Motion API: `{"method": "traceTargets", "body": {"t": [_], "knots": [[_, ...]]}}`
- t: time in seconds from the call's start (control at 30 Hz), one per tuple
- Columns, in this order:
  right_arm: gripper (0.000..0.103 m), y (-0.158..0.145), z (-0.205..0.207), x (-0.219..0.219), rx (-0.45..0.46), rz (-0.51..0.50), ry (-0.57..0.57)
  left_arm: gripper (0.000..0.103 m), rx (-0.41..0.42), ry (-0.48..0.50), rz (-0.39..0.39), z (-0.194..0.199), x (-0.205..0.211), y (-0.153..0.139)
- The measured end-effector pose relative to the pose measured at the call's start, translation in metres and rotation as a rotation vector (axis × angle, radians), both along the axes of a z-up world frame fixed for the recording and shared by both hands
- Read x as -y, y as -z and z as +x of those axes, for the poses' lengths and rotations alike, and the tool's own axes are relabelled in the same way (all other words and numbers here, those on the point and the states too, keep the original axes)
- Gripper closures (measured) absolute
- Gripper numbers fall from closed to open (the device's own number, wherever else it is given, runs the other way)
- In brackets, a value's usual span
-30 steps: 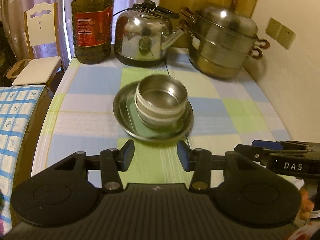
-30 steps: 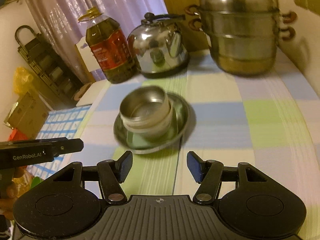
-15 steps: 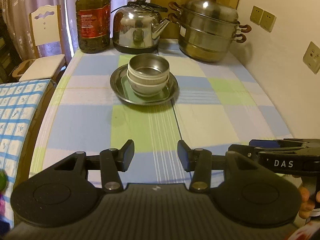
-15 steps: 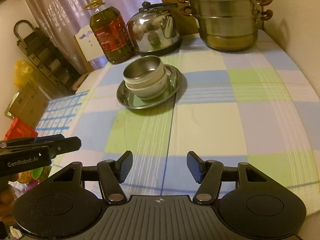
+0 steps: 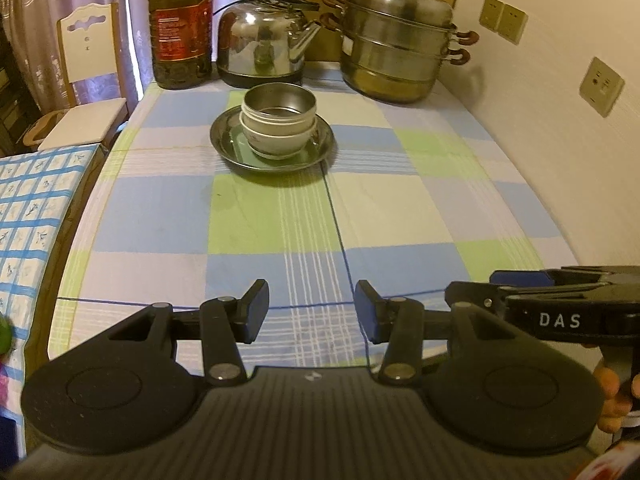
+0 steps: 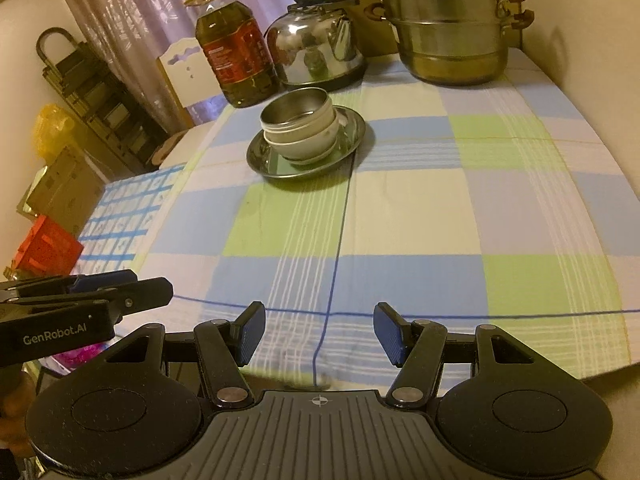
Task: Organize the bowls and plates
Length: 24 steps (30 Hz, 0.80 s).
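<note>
In the upper middle of both views a round metal plate [image 5: 272,148] lies on the checked tablecloth [image 5: 280,216], and on it stands a stack of bowls [image 5: 279,120], a metal bowl [image 6: 298,111] nested on top of white ones. Behind the plate, along the top of the frame, stand an oil bottle [image 5: 181,28], a steel kettle [image 5: 264,42] and a steamer pot [image 5: 398,40]. The left gripper [image 5: 312,312] and the right gripper [image 6: 319,334] are both at the bottom of the frame, well apart from the plate, each with jaws spread and nothing between them.

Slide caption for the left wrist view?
Open left gripper over checked tablecloth, facing bowl stack on steel plate.
</note>
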State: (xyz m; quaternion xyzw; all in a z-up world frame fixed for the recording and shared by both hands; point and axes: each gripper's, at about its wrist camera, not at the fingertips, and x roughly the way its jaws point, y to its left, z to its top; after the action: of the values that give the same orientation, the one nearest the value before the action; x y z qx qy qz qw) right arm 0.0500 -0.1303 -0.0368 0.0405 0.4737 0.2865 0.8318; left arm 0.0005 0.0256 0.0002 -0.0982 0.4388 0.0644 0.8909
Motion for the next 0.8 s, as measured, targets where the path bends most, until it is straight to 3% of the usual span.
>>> {"method": "traceTargets", "body": {"t": [0.8], "knots": [[0.043,-0.002,-0.019,-0.003,-0.001,-0.024,0.005,0.059,-0.007,0.048,-0.007,-0.016,0.009,0.002]]}}
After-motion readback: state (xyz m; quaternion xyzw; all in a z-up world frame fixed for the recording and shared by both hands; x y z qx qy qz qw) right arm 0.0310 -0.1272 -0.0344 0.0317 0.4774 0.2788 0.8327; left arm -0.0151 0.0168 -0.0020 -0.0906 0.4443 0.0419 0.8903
